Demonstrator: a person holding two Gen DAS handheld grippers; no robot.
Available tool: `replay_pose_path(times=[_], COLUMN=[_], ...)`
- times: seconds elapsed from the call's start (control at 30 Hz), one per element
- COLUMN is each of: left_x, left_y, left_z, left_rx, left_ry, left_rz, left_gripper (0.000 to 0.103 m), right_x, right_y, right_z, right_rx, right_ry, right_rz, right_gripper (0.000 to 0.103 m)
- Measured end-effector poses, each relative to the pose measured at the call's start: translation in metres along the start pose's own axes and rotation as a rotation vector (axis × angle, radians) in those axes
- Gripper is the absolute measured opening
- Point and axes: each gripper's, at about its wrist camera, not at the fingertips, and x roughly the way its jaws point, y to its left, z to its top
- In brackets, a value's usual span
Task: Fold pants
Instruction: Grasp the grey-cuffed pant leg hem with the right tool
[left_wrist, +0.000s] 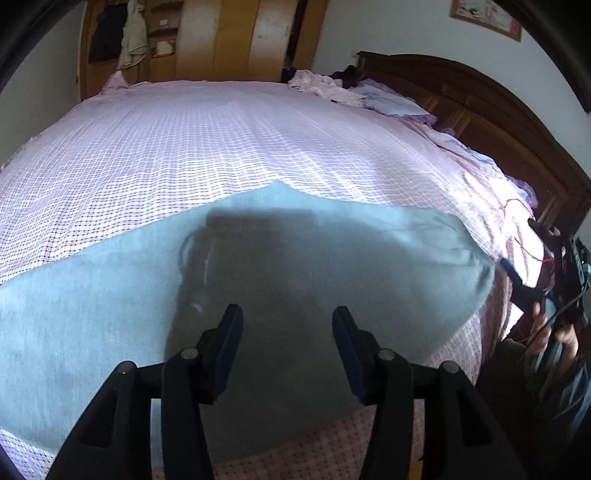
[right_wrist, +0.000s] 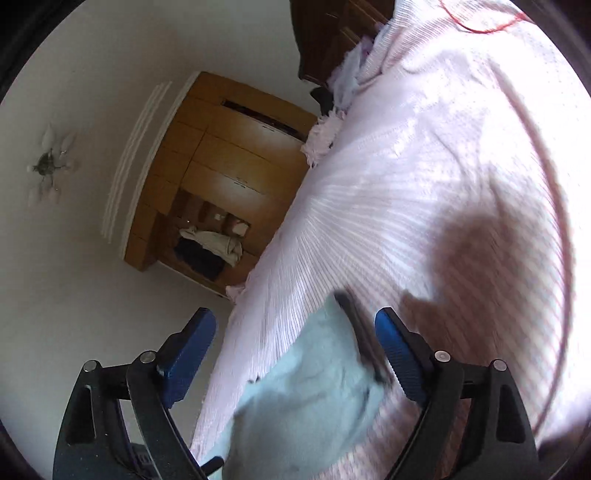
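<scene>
The left gripper (left_wrist: 287, 332) hovers over the light blue pants (left_wrist: 110, 302) with its jaws spread and nothing between them. The pants lie flat on the pink checked bedsheet (left_wrist: 221, 140), reaching ahead of both fingertips and out to either side, and the gripper's shadow falls on the fabric just beyond the jaws. Far off to the right of these jaws, at the bed's edge, the right hand (left_wrist: 554, 332) holds the other tool.

The right gripper (right_wrist: 295, 343) is tilted, jaws spread and empty. One end of the pants (right_wrist: 306, 391) lies between and below its fingers. Beyond the left finger stands a wooden wardrobe (right_wrist: 229, 158); the view is motion-blurred.
</scene>
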Motion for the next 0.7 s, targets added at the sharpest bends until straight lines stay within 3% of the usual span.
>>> replay_pose_path(times=[0.27,0.5,0.7], left_x=[0.003,-0.003,-0.003], left_y=[-0.014,-0.005,0.003], left_z=[-0.012,-0.015,-0.018], left_rx=[0.025,0.003,-0.021], left_ry=[0.032,0.02,0.028], left_rz=[-0.013,-0.014,-0.009], left_gripper=[0.055,0.055,0.055], right_x=[0.007,0.029,0.058], right_y=[-0.007,-0.008,-0.015], right_z=[-0.024,-0.019,-0.004], right_rx=[-0.02,-0.025,0.018], right_ry=[0.052,0.095,0.074], right_rz=[-0.134,-0.124,-0.112], right_gripper=[0.084,0.084,0.085])
